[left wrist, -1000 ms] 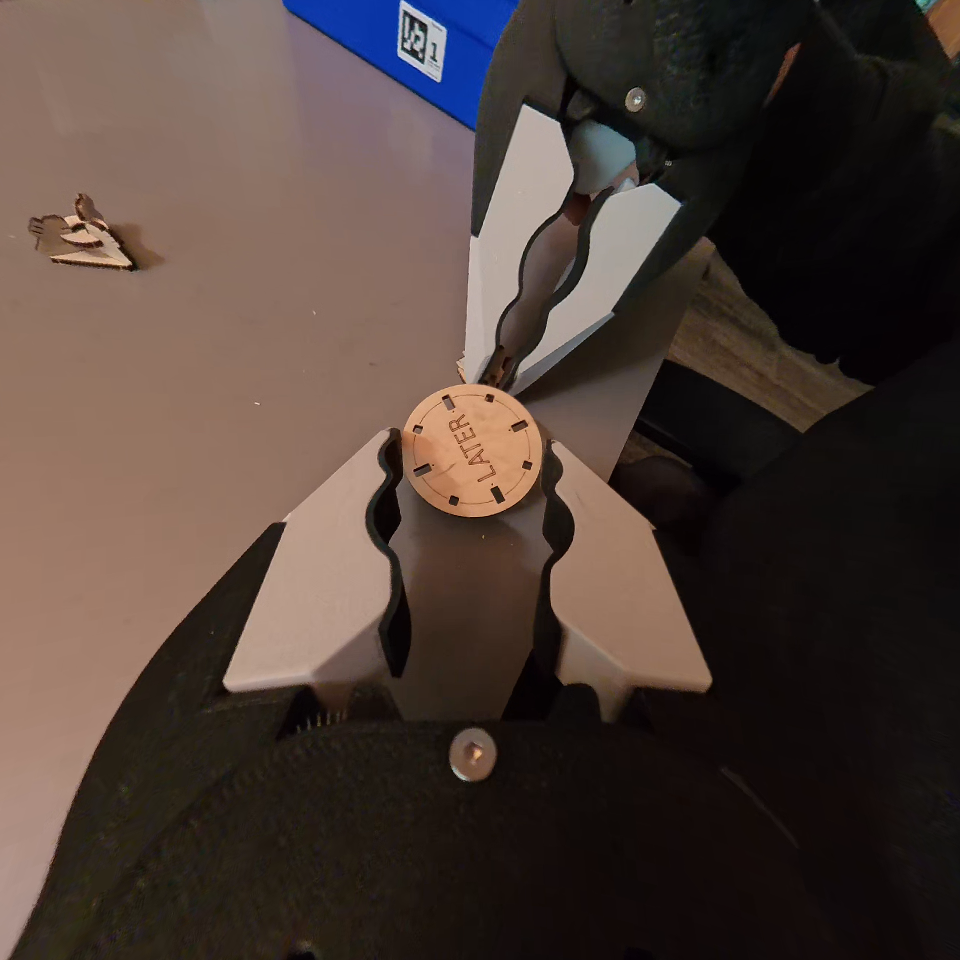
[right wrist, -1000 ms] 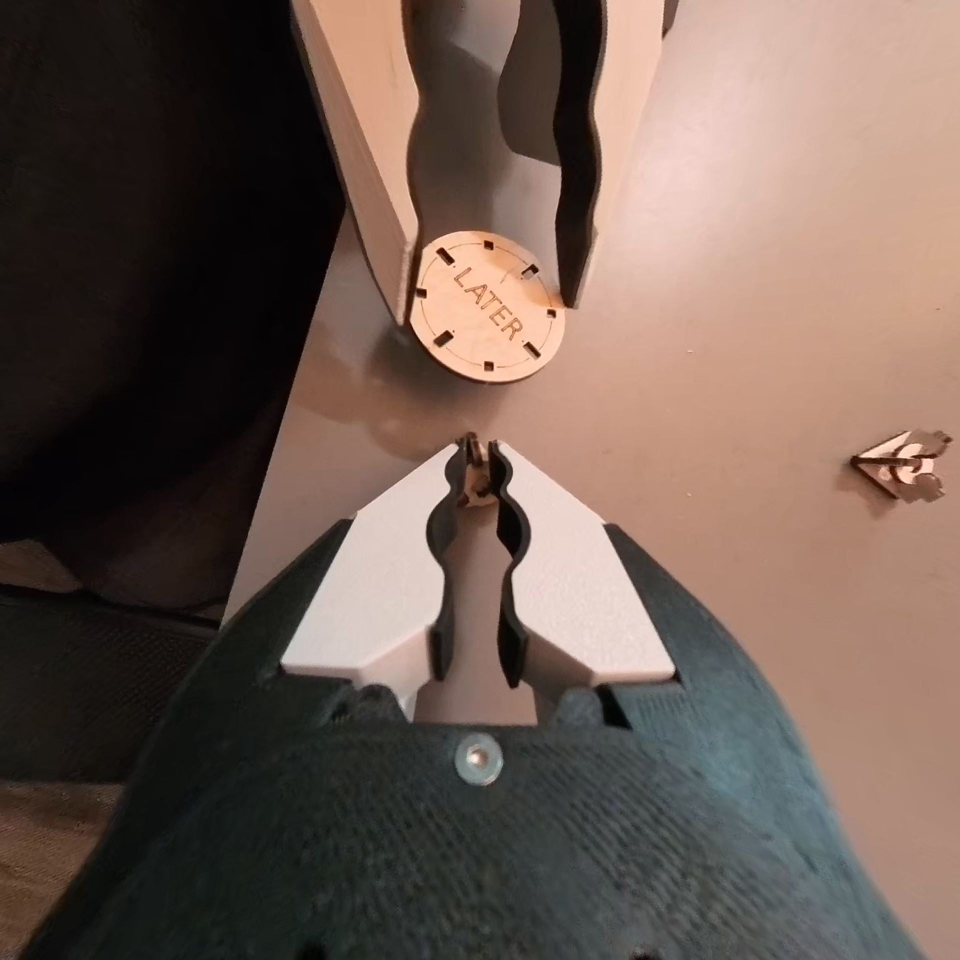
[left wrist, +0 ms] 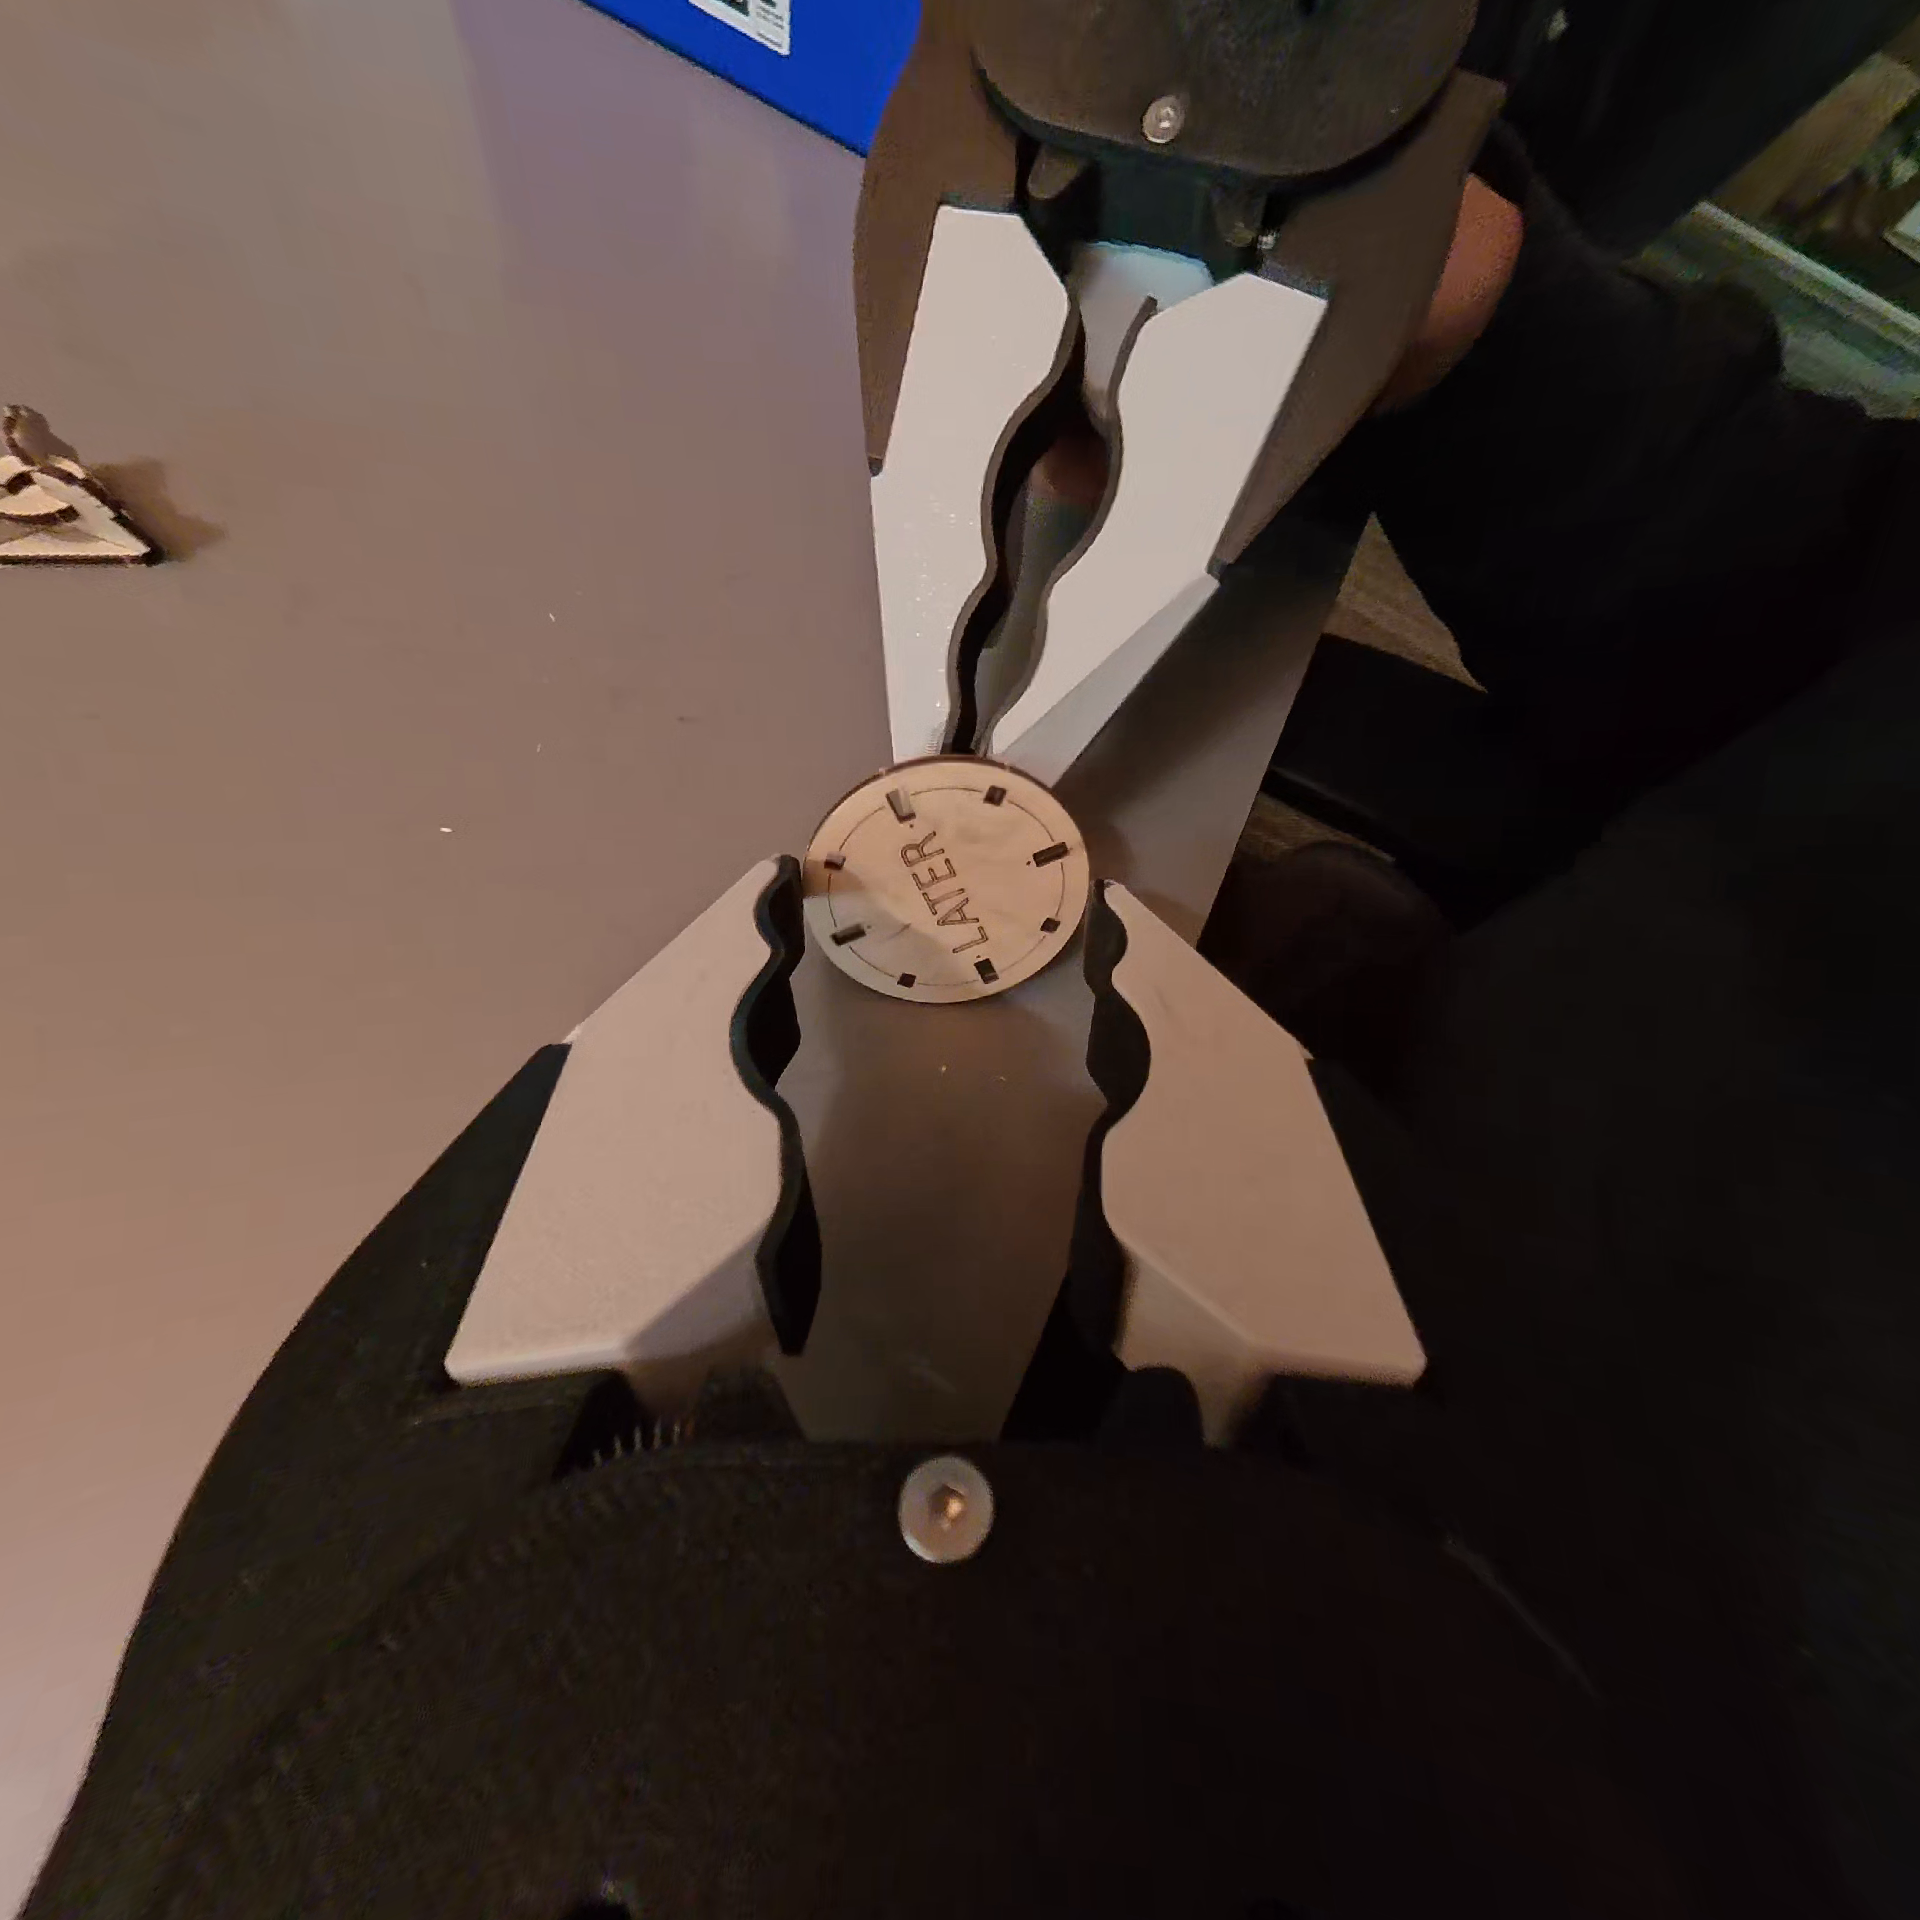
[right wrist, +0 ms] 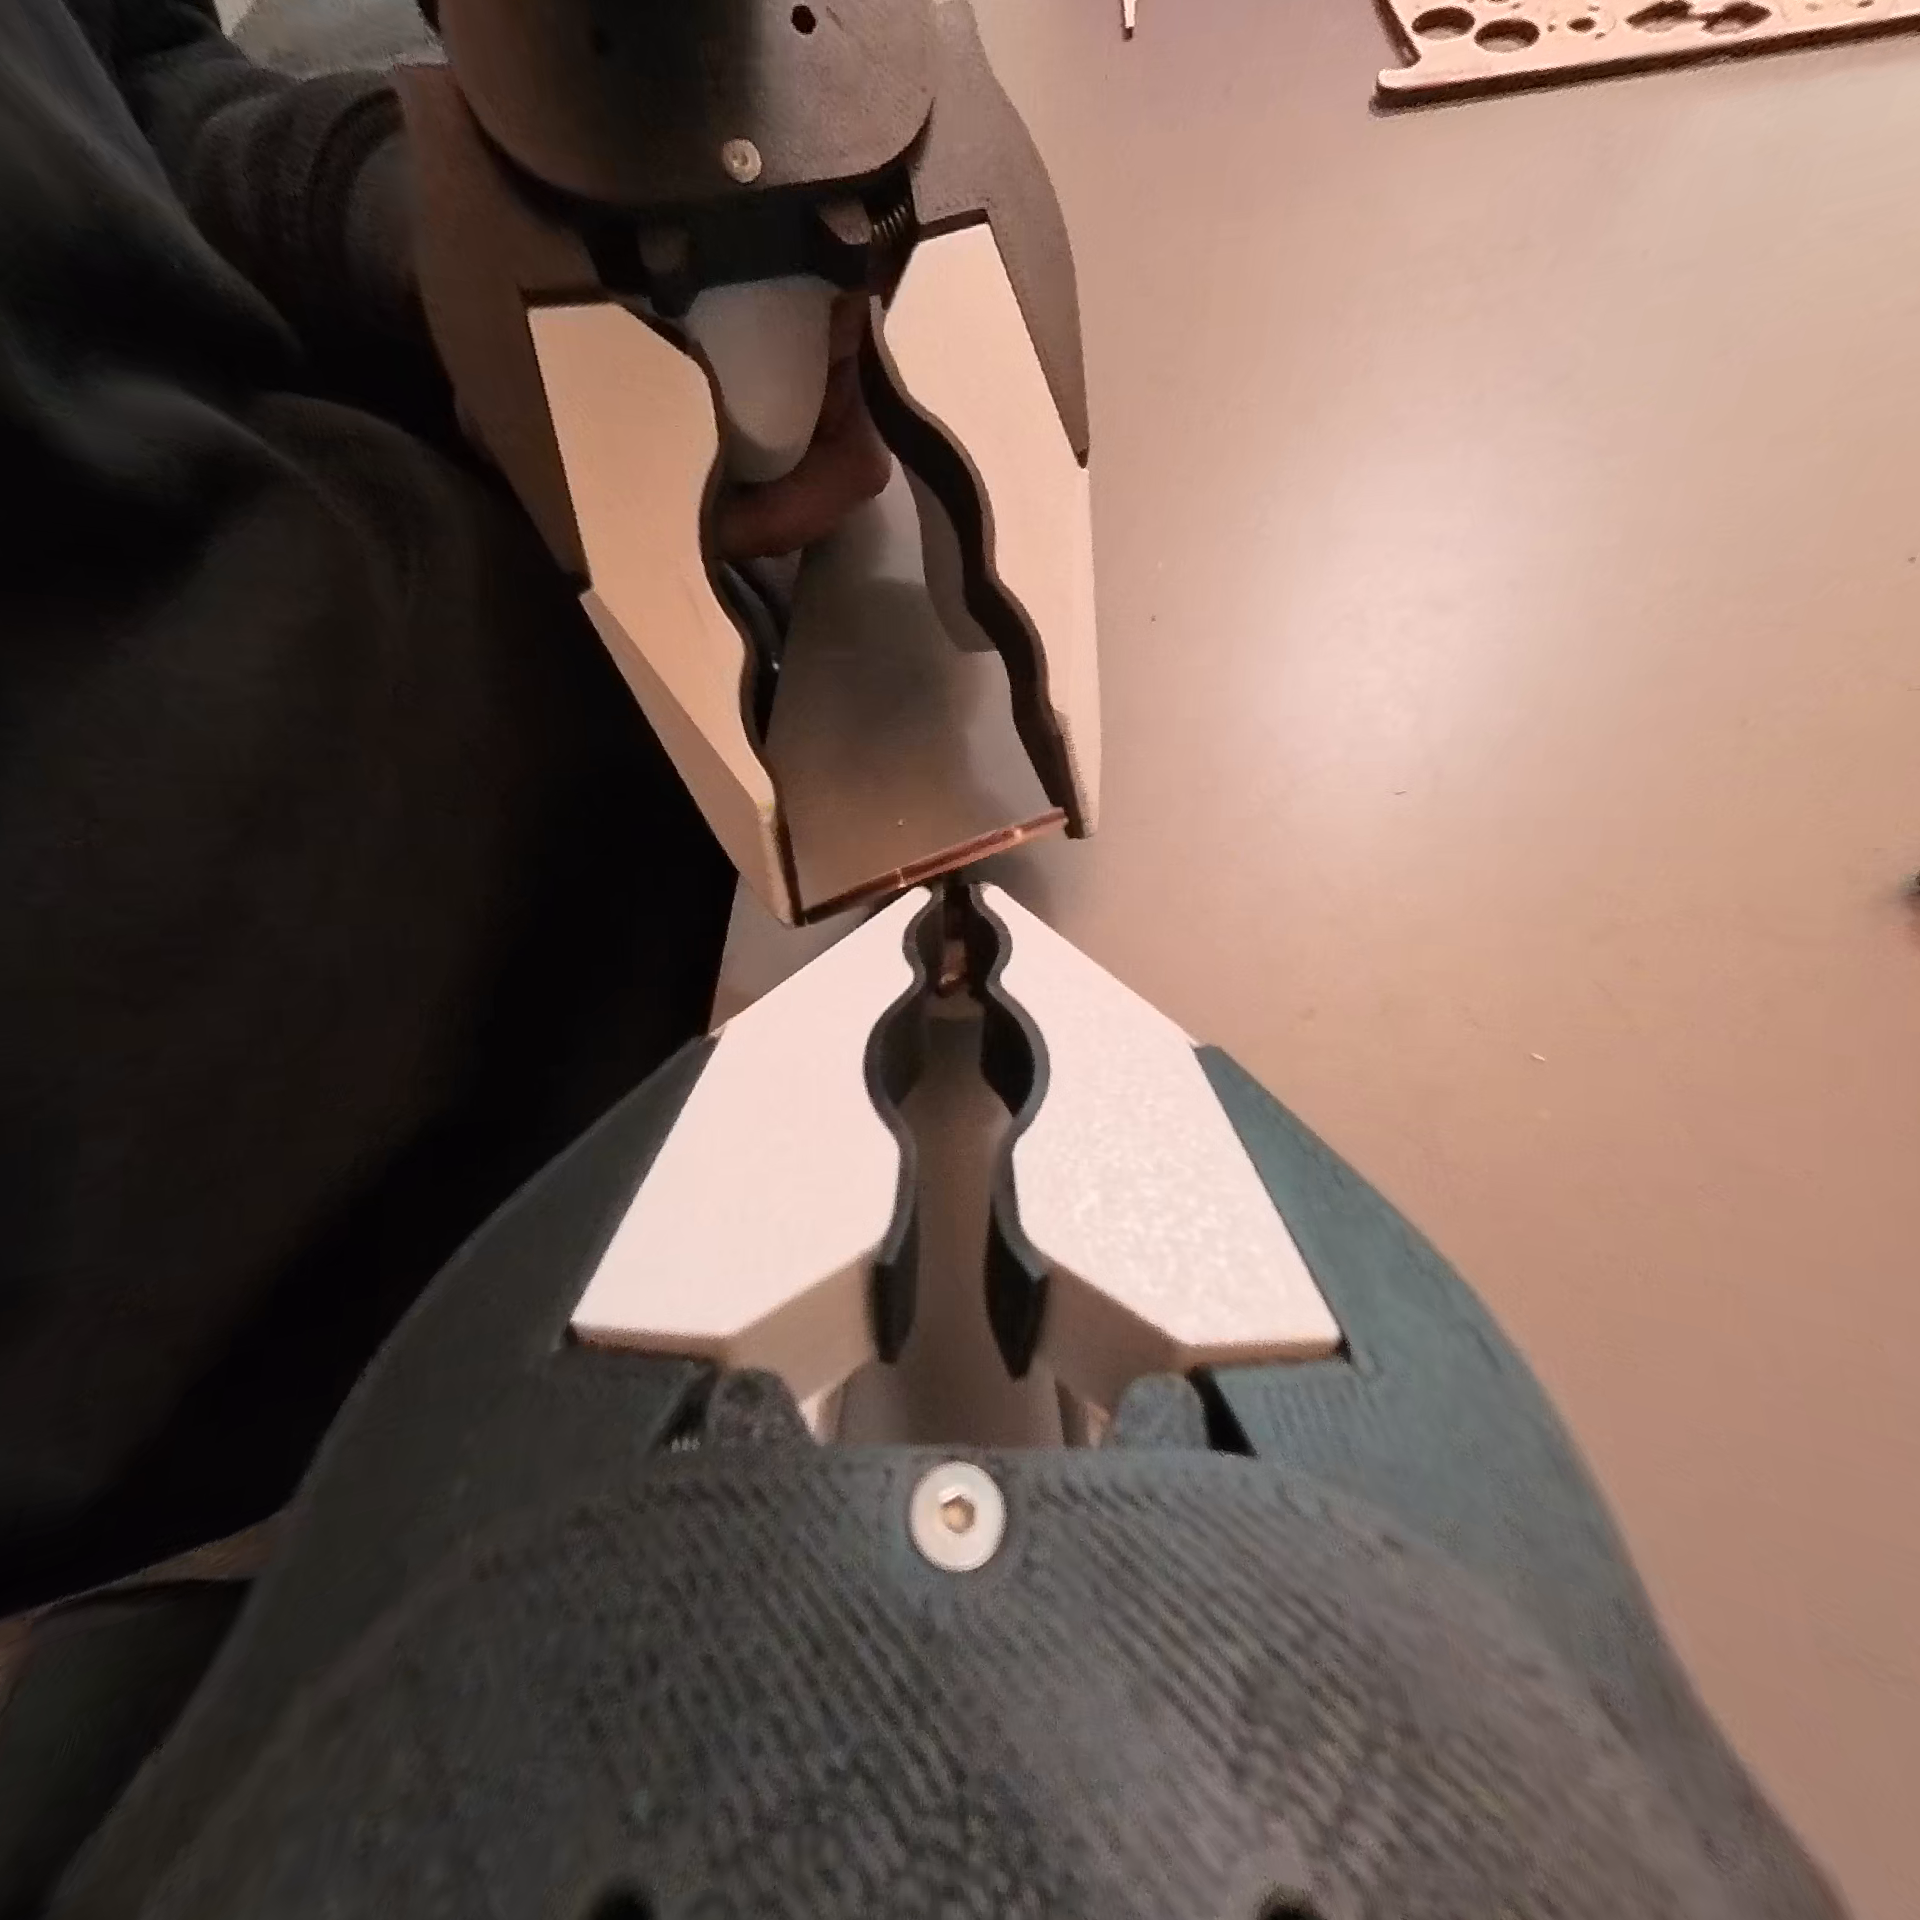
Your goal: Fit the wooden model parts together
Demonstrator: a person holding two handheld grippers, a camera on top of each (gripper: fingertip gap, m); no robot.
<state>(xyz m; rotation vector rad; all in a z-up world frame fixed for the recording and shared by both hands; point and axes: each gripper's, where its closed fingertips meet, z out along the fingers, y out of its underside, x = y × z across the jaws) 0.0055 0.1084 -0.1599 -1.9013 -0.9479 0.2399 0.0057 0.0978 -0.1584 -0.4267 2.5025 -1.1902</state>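
My left gripper (left wrist: 943, 896) is shut on a round wooden disc (left wrist: 951, 904) with small slots around its rim. It holds the disc by its edges, tilted, above the grey table (left wrist: 416, 675). In the right wrist view the disc (right wrist: 997, 847) shows edge-on between the left gripper's fingertips (right wrist: 769, 831). My right gripper (right wrist: 951, 906) is shut on a small thin wooden piece (right wrist: 948, 971), whose tip meets the disc's far face. In the left wrist view the right gripper (left wrist: 966, 743) stands just behind the disc, and a pale tab (left wrist: 899, 805) shows in one slot.
A small assembly of wooden parts (left wrist: 52, 509) lies on the table to the left. A blue box (left wrist: 800, 62) stands at the back. A wooden sheet with round holes (right wrist: 1642, 42) lies at the far side. The table edge and a person's dark clothes are close by. Left and right tips are no more than a few centimetres apart.
The left gripper has tilted the disc, which now shows edge-on to the right view. The right gripper, pads closed tighter on the small piece, has moved up against the disc.
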